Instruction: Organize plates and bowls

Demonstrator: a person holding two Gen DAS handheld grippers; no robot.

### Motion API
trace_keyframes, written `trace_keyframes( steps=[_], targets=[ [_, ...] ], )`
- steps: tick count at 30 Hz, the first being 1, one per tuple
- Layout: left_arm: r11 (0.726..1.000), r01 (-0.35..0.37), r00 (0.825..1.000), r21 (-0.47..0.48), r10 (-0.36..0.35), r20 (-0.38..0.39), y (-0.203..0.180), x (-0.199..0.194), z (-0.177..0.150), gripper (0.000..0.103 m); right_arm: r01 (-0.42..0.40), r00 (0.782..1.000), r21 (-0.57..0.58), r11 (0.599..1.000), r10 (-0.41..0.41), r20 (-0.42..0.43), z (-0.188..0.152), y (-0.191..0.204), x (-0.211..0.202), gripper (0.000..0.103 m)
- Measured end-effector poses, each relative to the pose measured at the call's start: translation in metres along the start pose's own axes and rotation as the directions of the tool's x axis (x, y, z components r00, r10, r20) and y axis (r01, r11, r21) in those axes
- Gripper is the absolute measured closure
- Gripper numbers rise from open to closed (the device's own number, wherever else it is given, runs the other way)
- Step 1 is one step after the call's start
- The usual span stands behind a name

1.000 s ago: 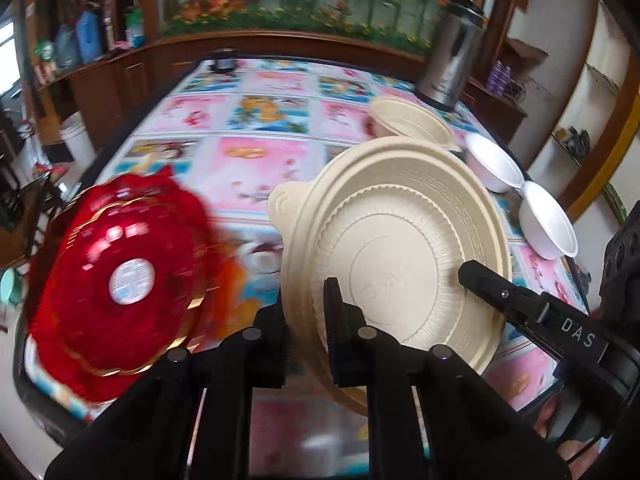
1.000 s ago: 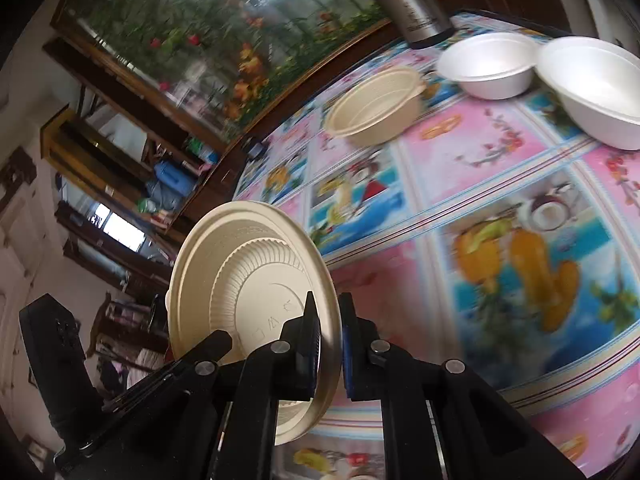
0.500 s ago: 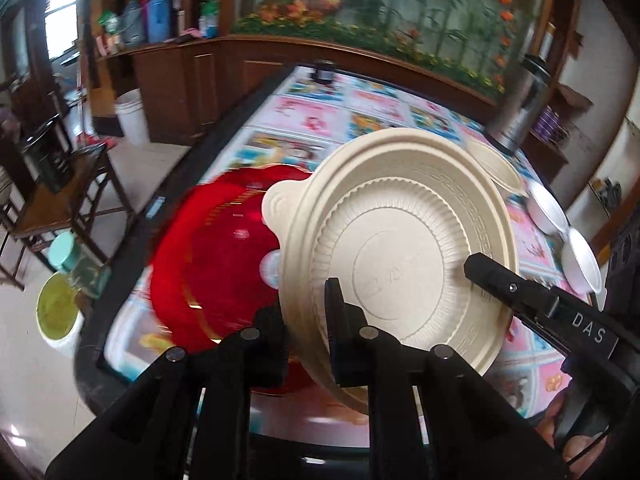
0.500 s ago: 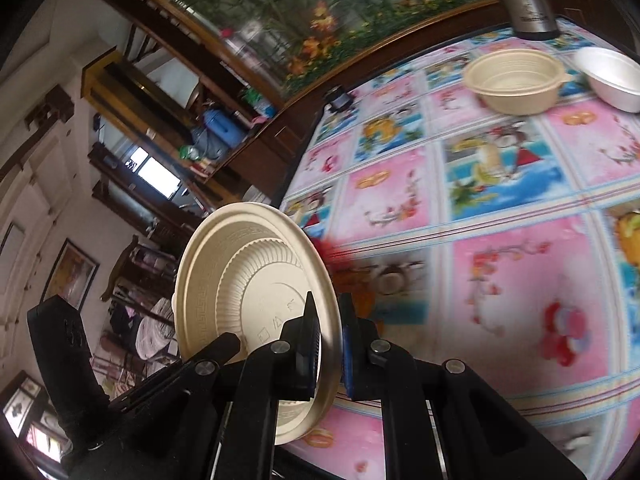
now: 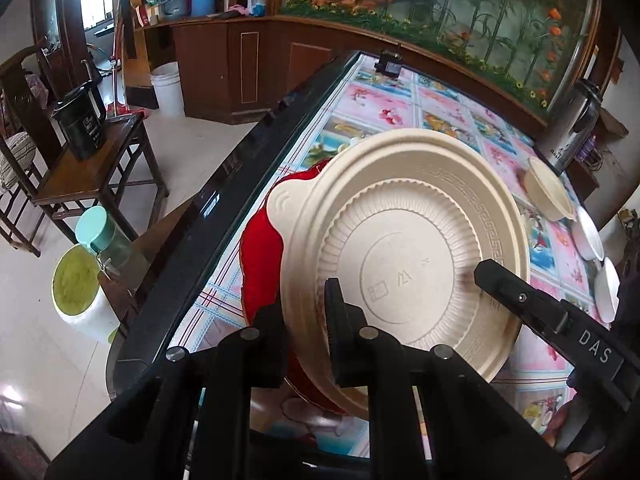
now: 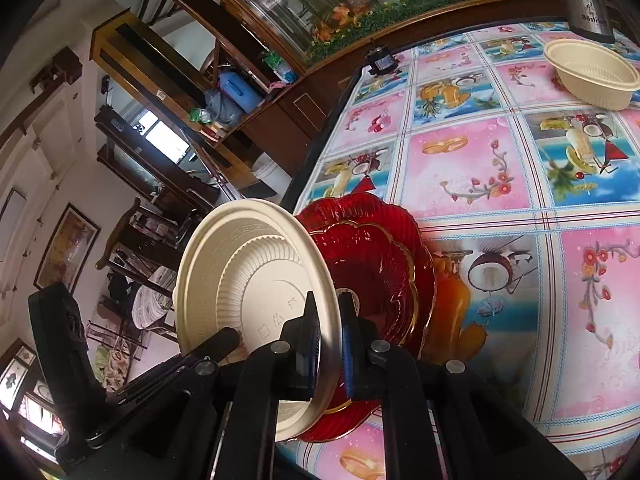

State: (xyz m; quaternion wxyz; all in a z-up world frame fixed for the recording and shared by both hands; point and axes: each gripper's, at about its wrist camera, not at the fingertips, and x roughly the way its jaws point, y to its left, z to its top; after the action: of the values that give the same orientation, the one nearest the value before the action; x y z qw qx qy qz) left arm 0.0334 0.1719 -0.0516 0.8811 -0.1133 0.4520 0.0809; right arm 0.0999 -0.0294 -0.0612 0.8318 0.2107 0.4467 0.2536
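Right wrist view: both tongs (image 6: 326, 344) clamped on tilted beige plate (image 6: 256, 280), hovering right over red plate (image 6: 376, 264) near tabletop (image 6: 500, 184) left edge.

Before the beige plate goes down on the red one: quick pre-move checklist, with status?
1. Left gripper clamped on beige plate rim: ok.
2. Right gripper clamped on the same rim: ok, rim sits between the fingers.
3. Red plate under the beige plate as target: ok, it lies on the table right behind it.
4. Beige plate level for stacking: not ok, it is tilted steeply, underside toward the cameras.
5. Beige plate centred over red plate: cannot tell, the beige plate hides most of it.
6. Beige bowl out of the way: ok, far across the table.
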Motion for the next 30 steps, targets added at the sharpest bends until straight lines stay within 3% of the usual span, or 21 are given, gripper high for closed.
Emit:
trace_keyframes(
  steps=[6, 13, 16, 21, 26, 27, 30],
  targets=[
    [1.0, -0.011, 1.0, 0.001, 0.011, -0.022, -0.001, 0.013, 0.001, 0.09, 0.044, 0.999, -0.011, 0.999, -0.044, 0.008, -0.006, -0.001, 0.01, 0.094],
    [0.996, -0.087, 0.996, 0.017, 0.087, -0.006, -0.002, 0.019, 0.004, 0.089, 0.094, 0.994, -0.06, 0.994, -0.091, 0.053, -0.006, -0.001, 0.018, 0.09],
    [0.995, -0.095, 0.995, 0.014, 0.095, -0.01, 0.001, 0.021, 0.004, 0.083, 0.086, 0.995, -0.064, 0.994, -0.082, 0.061, -0.007, -0.002, 0.018, 0.09],
    [0.992, -0.123, 0.992, 0.039, 0.123, 0.004, -0.003, 0.021, 0.004, 0.083, 0.073, 0.994, -0.067, 0.995, -0.067, 0.086, -0.005, -0.007, 0.01, 0.085],
    [0.981, -0.183, 0.982, 0.057, 0.181, 0.044, -0.007, 0.009, 0.003, 0.08, 0.052, 0.987, -0.053, 0.997, -0.043, 0.158, 0.0, -0.019, -0.015, 0.084],
    [0.979, -0.197, 0.979, 0.057, 0.194, 0.057, -0.008, 0.005, 0.003, 0.078, 0.057, 0.983, -0.052, 0.997, -0.047, 0.179, 0.002, -0.022, -0.022, 0.084],
    [0.955, -0.292, 0.948, 0.054, 0.282, 0.146, -0.01, -0.016, 0.005, 0.051, 0.073, 0.973, -0.042, 0.996, -0.062, 0.224, 0.009, -0.033, -0.039, 0.082]
  ],
)
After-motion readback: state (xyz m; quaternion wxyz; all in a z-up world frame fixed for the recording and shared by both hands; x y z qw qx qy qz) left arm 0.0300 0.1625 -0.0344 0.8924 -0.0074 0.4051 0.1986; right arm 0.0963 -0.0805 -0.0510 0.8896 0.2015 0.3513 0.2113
